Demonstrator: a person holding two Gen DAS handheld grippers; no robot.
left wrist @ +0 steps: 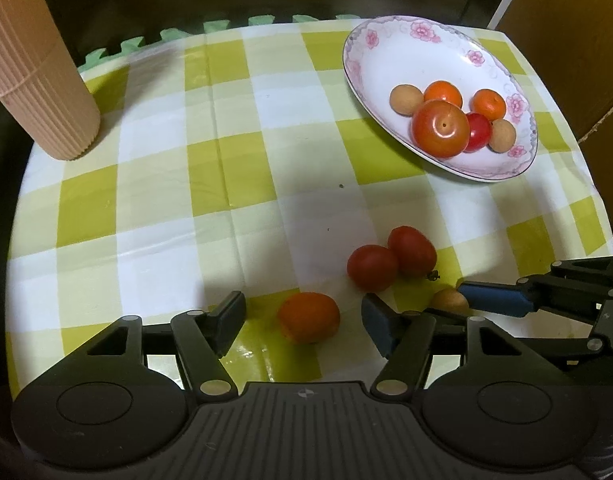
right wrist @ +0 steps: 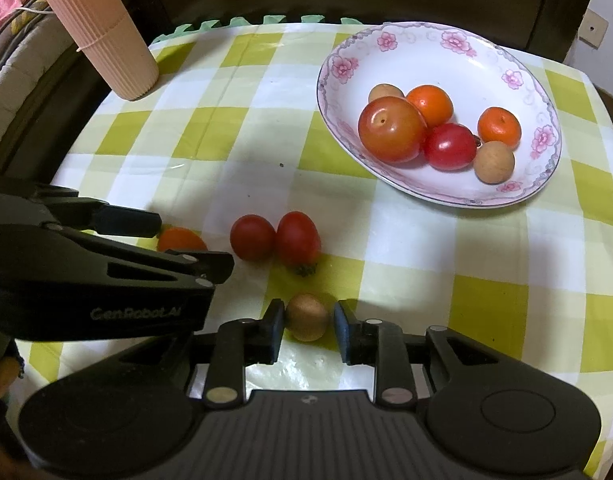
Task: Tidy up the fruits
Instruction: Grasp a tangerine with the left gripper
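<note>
A white floral plate (left wrist: 386, 40) (right wrist: 426, 40) at the far right holds several fruits: oranges, tomatoes and brown round ones. On the checked cloth lie two red tomatoes (left wrist: 372, 268) (right wrist: 252, 237) side by side. My left gripper (left wrist: 304, 322) is open around a small orange (left wrist: 308, 317) (right wrist: 182, 240) resting on the cloth, with a gap on each side. My right gripper (right wrist: 309, 332) brackets a small brown fruit (right wrist: 307, 317) (left wrist: 449, 300) on the cloth. Its fingers stand very close, and a thin gap shows on the right side.
A tall pink ribbed cylinder (left wrist: 38, 80) (right wrist: 102, 36) stands at the far left corner. The yellow-and-white cloth (left wrist: 226, 160) covers the table to its edges. A cardboard box (left wrist: 566, 40) is beyond the right edge. The two grippers sit side by side near the front.
</note>
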